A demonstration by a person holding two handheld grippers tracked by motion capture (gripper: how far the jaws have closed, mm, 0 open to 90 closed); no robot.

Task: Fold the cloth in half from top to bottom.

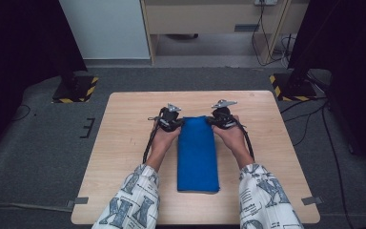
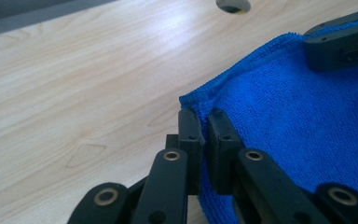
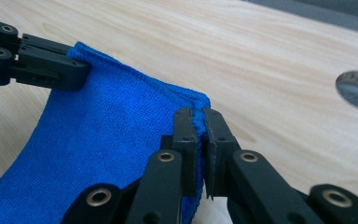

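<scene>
Grey carpet surrounds a pale wooden desk (image 1: pixel 124 143), with black stands on striped yellow-and-black bases behind its far corners. On the desk lies a folded blue cloth (image 1: pixel 198 152), a long strip running from near the person's edge of the desk toward its middle.

At the cloth's far end, the left tongs (image 1: pixel 177 123) grasp its left corner and the right tongs (image 1: pixel 211 120) grasp its right corner, one hand on either side of the strip. In the left gripper view the left tongs (image 2: pixel 206 126) are clenched on the hemmed corner of the cloth (image 2: pixel 298 126), with the fabric pinched between the two black jaws. In the right gripper view the right tongs (image 3: pixel 199 122) are clamped the same way on the other corner of the cloth (image 3: pixel 102 149), a thin ridge of blue showing between the jaws. Each gripper view also shows the other tongs biting the opposite corner farther off.

Between the two corners the cloth's far edge sags in a shallow curve and seems raised a little off the desk, though the high view is too small to be sure. Its near end rests flat on the desk between the patterned sleeves (image 1: pixel 133 200).
</scene>
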